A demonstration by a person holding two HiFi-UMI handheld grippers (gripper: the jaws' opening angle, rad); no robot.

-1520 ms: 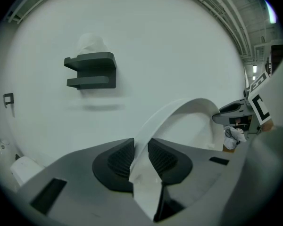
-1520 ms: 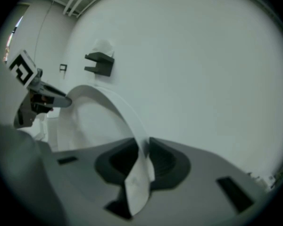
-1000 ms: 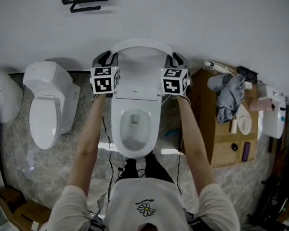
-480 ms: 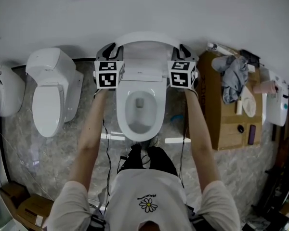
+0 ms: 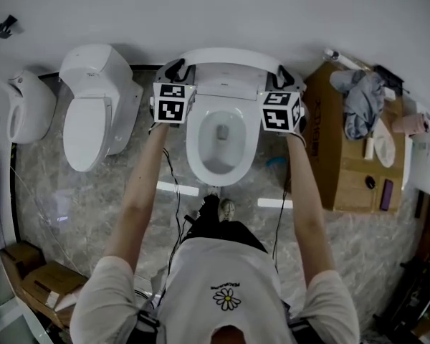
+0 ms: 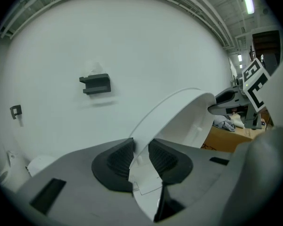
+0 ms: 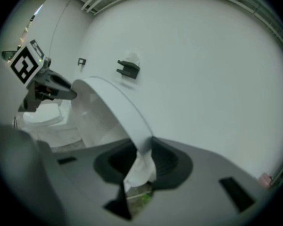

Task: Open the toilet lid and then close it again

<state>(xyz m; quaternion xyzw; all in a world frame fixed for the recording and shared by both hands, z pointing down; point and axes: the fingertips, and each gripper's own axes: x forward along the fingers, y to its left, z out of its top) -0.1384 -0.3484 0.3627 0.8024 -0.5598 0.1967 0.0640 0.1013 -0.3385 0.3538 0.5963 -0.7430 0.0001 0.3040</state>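
Observation:
The white toilet (image 5: 222, 138) stands in the middle with its bowl uncovered. Its lid (image 5: 229, 56) is raised, standing up from the hinge near the wall. My left gripper (image 5: 175, 69) is shut on the lid's left rim and my right gripper (image 5: 281, 74) on its right rim. In the left gripper view the lid (image 6: 179, 117) runs down between the dark pads (image 6: 120, 159) of the left gripper (image 6: 140, 147). In the right gripper view the lid (image 7: 118, 107) sits inside the right gripper (image 7: 142, 154), whose jaws have just been opening a little with the rim still between them.
A second toilet (image 5: 93, 113) with its lid down and a white urinal (image 5: 29, 106) stand at the left. On the right is a big cardboard box (image 5: 344, 149) with a grey cloth (image 5: 362, 102) and small items on it. More cartons (image 5: 29, 271) lie bottom left. Cables run across the floor.
Both grippers came toward me with the lid's rim, and the lid has swung forward off the wall. The whole view has shifted with my head.

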